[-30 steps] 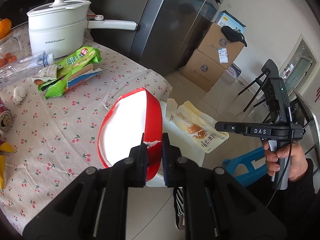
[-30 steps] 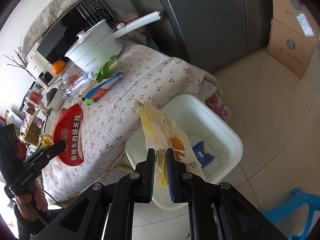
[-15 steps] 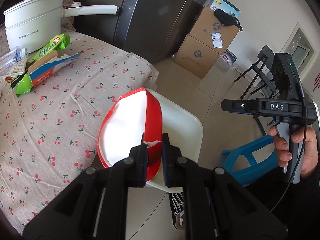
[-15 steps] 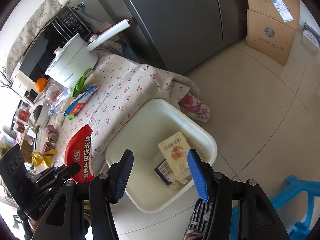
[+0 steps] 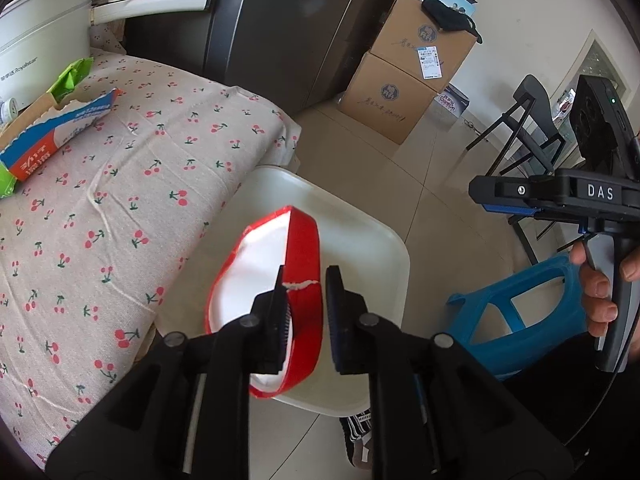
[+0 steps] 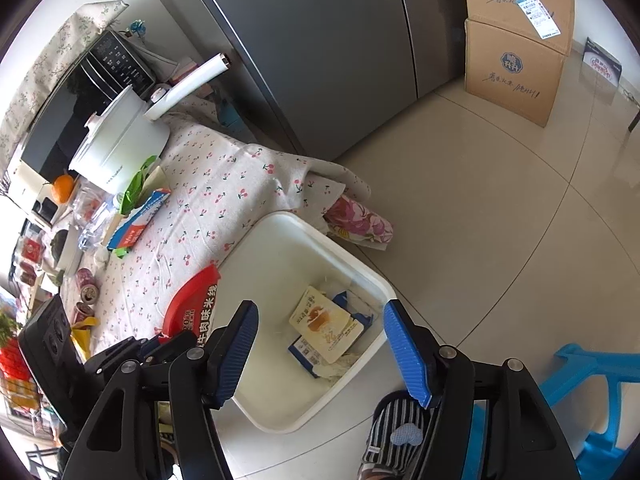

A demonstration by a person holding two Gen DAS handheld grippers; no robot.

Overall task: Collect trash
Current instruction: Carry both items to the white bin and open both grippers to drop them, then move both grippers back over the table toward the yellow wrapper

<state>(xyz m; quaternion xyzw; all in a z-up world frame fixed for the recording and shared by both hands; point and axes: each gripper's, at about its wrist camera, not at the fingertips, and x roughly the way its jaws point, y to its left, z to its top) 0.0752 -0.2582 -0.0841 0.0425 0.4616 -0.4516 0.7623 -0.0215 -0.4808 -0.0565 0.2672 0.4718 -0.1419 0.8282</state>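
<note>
Bright daylight, sharp focus, perhaps slight floor glare.

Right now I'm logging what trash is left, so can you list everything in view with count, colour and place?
Bin: one, white, on the floor against the table.
Wrappers: a few, yellow and blue, inside the bin.
Red lid: one, red with white inside, over the bin between the opening left jaws.
Blue-and-orange wrapper: one, on the tablecloth.
Green packet: one, beside the pot.
Pot: one, white, at the table's far end.
Cans: at least two, on the table's near end.
Cardboard boxes: two, brown, stacked by the fridge.
Stool: one, blue, on the floor.
Left gripper: black.
Right gripper: blue pads, opening, nothing between them.
</note>
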